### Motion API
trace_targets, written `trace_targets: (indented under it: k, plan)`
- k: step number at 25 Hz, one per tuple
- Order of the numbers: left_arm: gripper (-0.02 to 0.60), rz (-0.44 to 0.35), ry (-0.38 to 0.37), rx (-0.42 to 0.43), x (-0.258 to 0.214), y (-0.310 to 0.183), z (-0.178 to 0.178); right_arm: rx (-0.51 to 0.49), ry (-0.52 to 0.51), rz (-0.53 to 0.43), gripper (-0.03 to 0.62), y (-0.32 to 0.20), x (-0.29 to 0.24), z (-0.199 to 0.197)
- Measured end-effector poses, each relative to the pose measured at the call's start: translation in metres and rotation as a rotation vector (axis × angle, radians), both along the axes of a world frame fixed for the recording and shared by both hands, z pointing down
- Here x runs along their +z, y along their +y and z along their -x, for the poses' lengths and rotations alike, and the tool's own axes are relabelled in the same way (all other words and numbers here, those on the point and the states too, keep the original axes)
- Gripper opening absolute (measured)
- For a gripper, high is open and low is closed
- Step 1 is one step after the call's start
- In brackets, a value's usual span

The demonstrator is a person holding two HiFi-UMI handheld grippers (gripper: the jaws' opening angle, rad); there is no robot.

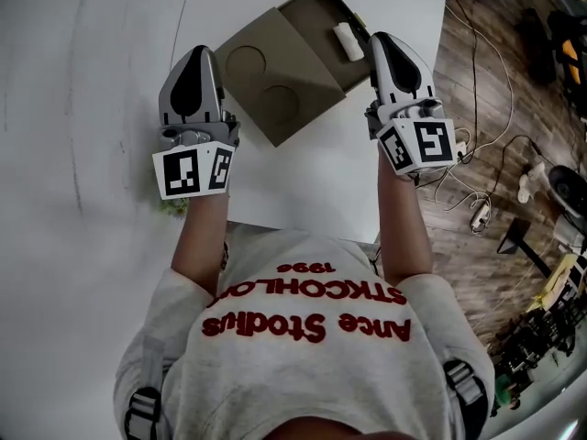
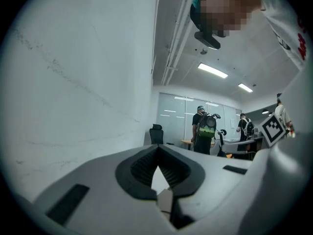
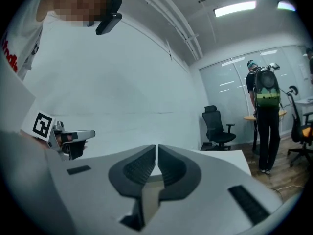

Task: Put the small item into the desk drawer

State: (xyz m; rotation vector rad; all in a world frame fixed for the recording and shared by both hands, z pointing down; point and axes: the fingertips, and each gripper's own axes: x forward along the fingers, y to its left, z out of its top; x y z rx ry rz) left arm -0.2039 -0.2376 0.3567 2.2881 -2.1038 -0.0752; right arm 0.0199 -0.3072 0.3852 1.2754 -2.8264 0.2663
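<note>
noting the head view first: a white desk (image 1: 92, 108) carries an olive-brown drawer unit (image 1: 275, 76) with two round recesses in its top face. its drawer (image 1: 319, 9) stands pulled out toward the far right corner of the desk. the small item (image 1: 348, 41), a short white cylinder, lies inside the open drawer against its right-hand end. the right gripper (image 1: 379, 38) is held over that end of the drawer with its tip just beside the item; whether the two touch cannot be told. the right gripper view shows its ribbed pads (image 3: 171, 166) drawn together with only a hairline slit between them and nothing in the slit, so this claw is closed and empty. the left gripper (image 1: 203, 53) hangs over the desk just left of the drawer unit, apart from the drawer and the item. the left gripper view shows its pads (image 2: 142, 168) meeting at the tips, with nothing caught between them; this claw is likewise closed and empty. both grippers point away from the person, each with its marker cube (image 1: 193, 170) nearest the body. right of the desk lies wooden floor (image 1: 495, 81) with loose cables (image 1: 477, 145). an office chair (image 3: 218, 126) and a standing person with a backpack (image 3: 265, 111) appear in the background of the right gripper view.
</note>
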Motion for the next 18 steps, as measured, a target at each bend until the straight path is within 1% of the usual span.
trace_targets:
  k: [3, 7, 13, 18]
  plan:
    - [0.005, -0.034, -0.02, 0.004, -0.021, 0.006, -0.003, -0.005, -0.021, -0.028, 0.017, 0.009, -0.028, -0.006]
    - [0.006, -0.073, -0.045, 0.023, -0.048, 0.015, -0.01, 0.011, -0.036, -0.076, 0.015, 0.025, -0.06, -0.018]
    - [0.005, -0.109, -0.041, 0.027, -0.074, 0.029, -0.022, 0.043, -0.045, -0.144, 0.014, 0.05, -0.103, -0.038]
    - [0.005, -0.139, -0.046, 0.063, -0.099, 0.042, -0.039, 0.084, -0.074, -0.192, 0.014, 0.072, -0.128, -0.062]
